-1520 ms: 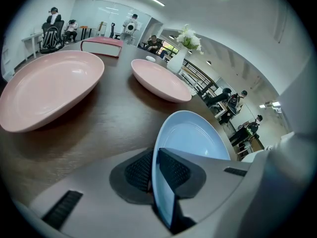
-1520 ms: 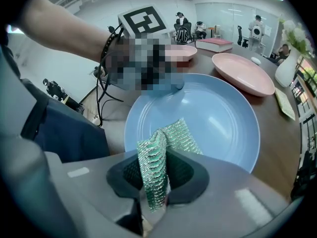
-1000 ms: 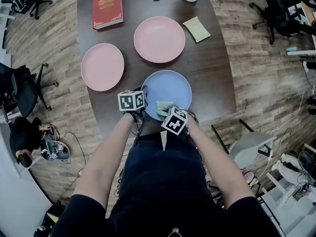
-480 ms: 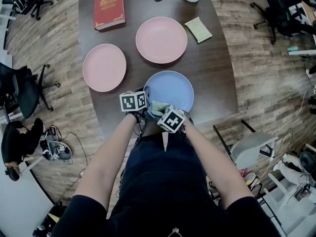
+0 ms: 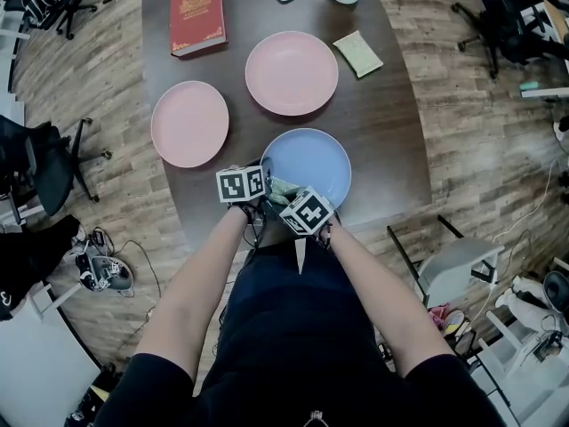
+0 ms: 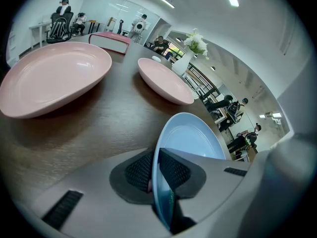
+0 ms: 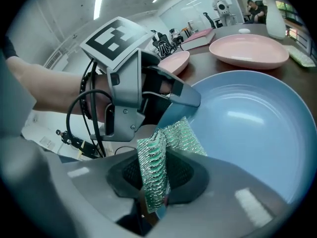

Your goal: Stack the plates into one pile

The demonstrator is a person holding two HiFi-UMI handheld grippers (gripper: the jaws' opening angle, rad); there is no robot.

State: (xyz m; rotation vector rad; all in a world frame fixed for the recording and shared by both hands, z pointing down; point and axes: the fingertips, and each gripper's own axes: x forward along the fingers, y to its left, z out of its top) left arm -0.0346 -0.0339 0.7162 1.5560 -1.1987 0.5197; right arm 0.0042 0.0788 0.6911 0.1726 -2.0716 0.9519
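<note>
Left tongs (image 6: 157, 175): narrow, pinching the near-left rim of the blue plate (image 5: 311, 158), which lies at the counter's (image 5: 391, 140) near edge.
Right tongs (image 7: 153, 175): clamped on a green scouring pad (image 7: 181, 135) that rests inside that plate.
Just changed: the right tongs and pad have slid leftward, close to the left tongs; the left ones have kept still.
Meaning: probably wiping; stacking has not begun.
Around: small pink plate (image 5: 189, 123) and large pink plate (image 5: 292, 72) lie apart; red book (image 5: 197, 13) and second pad (image 5: 357, 52) lie beyond.
In the way: the pad and the busy right tongs.
</note>
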